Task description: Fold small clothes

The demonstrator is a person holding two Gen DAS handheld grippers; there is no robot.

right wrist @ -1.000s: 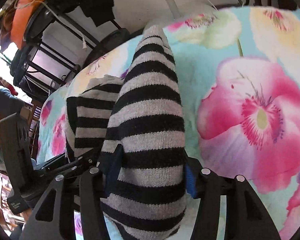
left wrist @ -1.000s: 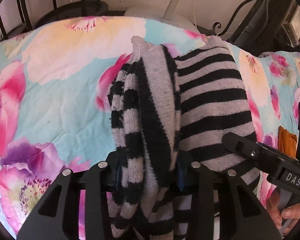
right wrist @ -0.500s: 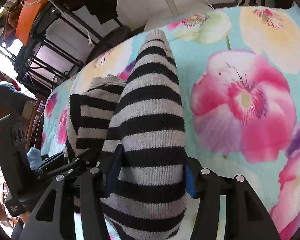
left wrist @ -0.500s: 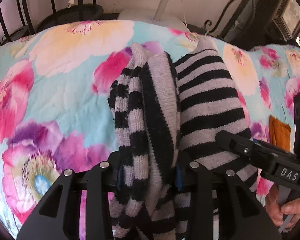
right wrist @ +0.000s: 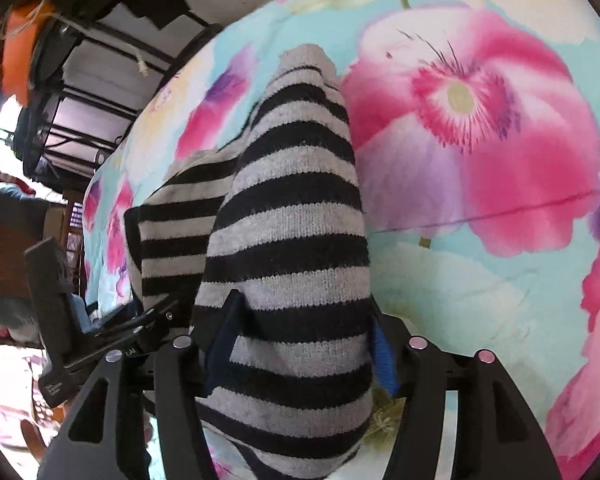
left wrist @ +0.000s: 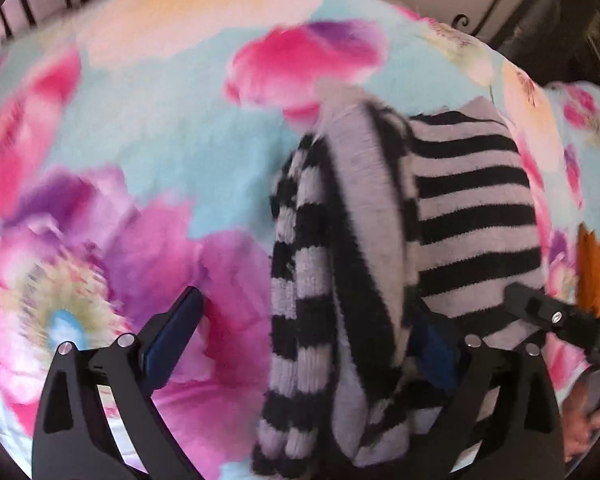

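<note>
Striped knit garment, black and grey, folded into a long bundle on the flower-print bedspread; long axis running away from both cameras, up the frame. Left claw spread wide after just opening: left pad standing clear over the bedspread, right pad close against the bundle's side, nothing pinched. Bundle lying off-centre in that gap, toward the right pad. Right claw just eased open a little, blue pads touching the flanks of the knit on both sides, cloth between them; grip apparently not yet let go. Left claw's body visible at the lower left of the right wrist view, just beside the right claw, both at the same near end of the garment. Judged stage: fold laid down, release under way. Coming move judged to depend on drawing each claw back along the bundle's long axis, toward the near end, without dragging the cloth.
</note>
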